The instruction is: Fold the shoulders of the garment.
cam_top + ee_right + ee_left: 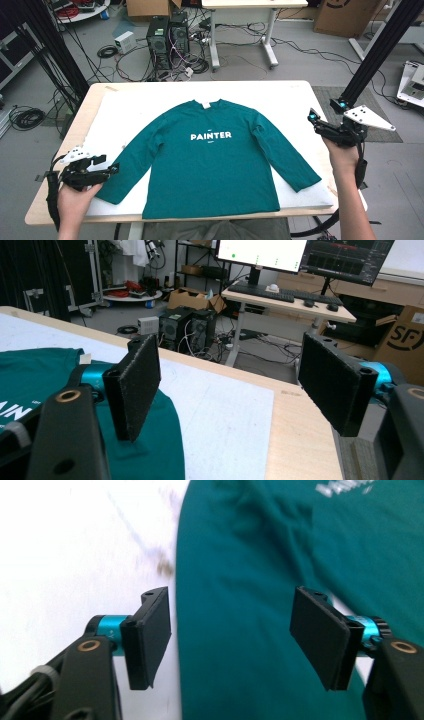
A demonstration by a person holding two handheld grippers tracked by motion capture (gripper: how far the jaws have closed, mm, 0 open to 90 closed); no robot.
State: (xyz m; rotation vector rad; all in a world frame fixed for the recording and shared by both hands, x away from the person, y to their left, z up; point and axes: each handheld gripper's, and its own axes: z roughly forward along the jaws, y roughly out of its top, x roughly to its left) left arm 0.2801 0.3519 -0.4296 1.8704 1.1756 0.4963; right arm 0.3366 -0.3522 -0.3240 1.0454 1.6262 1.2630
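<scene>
High view: teal long-sleeve shirt (210, 160) lies flat, front up with "PAINTER" print, on a white sheet (125, 107) covering the table (300, 210), sleeves angled out and down. Left tool (107, 169) sits at the cuff end of the sleeve on the person's left, jaws spread; in the left gripper view the pads straddle the sleeve fabric (235, 645) with the sleeve edge just inside the left-hand pad, nothing pinched yet. Right tool (312, 117) hangs above the table's right edge, well apart from the other sleeve, jaws spread and empty; the right gripper view shows the shirt (60, 385) off past one pad. Judgement: the step looks like a first sleeve grab for folding. To do it well, lower the left tool until one pad slides under the cuff, close on the fabric alone and not the sheet, grip close to the cuff so the sleeve carries straight. Bring the right tool down to its own cuff before lifting. Containers: cardboard boxes (345, 17) on the floor beyond the table, contents not visible.
</scene>
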